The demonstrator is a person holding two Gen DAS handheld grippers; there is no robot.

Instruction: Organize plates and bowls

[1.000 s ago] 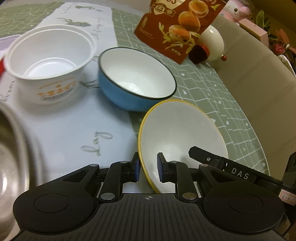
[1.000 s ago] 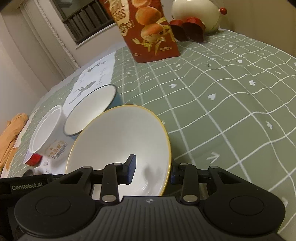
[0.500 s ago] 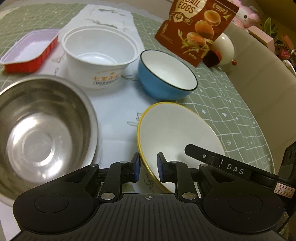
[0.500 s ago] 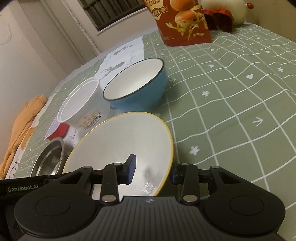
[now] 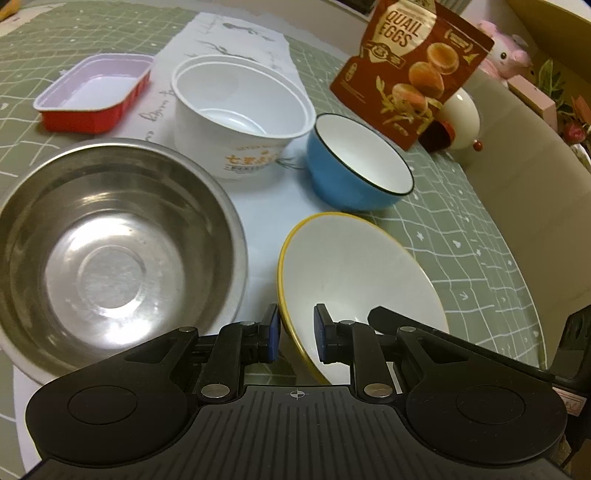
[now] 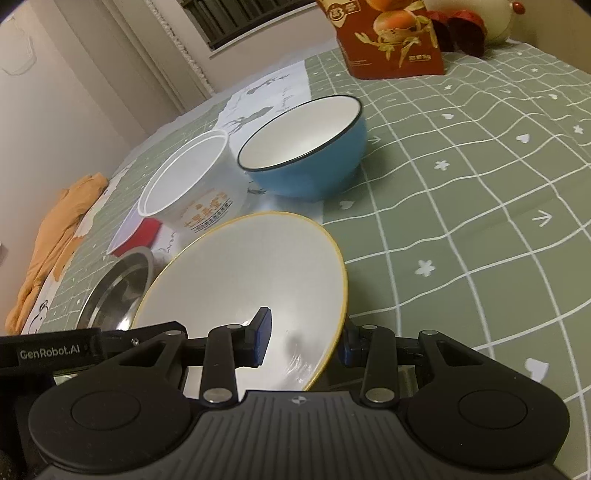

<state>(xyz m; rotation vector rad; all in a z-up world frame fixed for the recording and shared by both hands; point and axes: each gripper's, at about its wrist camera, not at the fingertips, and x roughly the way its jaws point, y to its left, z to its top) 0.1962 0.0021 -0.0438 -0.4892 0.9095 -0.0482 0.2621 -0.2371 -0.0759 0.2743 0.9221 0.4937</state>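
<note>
We cannot see the near edge of the yellow-rimmed bowl (image 5: 354, 273): it drops behind both gripper bodies. Its underside is hidden too, so we cannot tell whether it touches the table. Our left gripper (image 5: 295, 334) straddles the bowl's left rim, one finger outside and one inside, pinching it. Our right gripper (image 6: 306, 334) does the same on the opposite rim, with one pad on the white inside and the other behind the edge. The bowl hangs tilted between them, just beside the steel bowl (image 5: 110, 236), whose left side is cut off by the frame. Farther back stand the blue bowl (image 5: 360, 162) and the white plastic tub (image 5: 240, 114), close together, and the red tray (image 5: 94, 96) is farther left.

The green checked tablecloth (image 6: 480, 184) covers the table, with a white paper sheet (image 5: 236, 40) under the tub. A quail-egg bag (image 5: 413, 62) stands at the far end, with a window (image 6: 251, 18) behind and an orange cloth (image 6: 55, 229) at the left edge.
</note>
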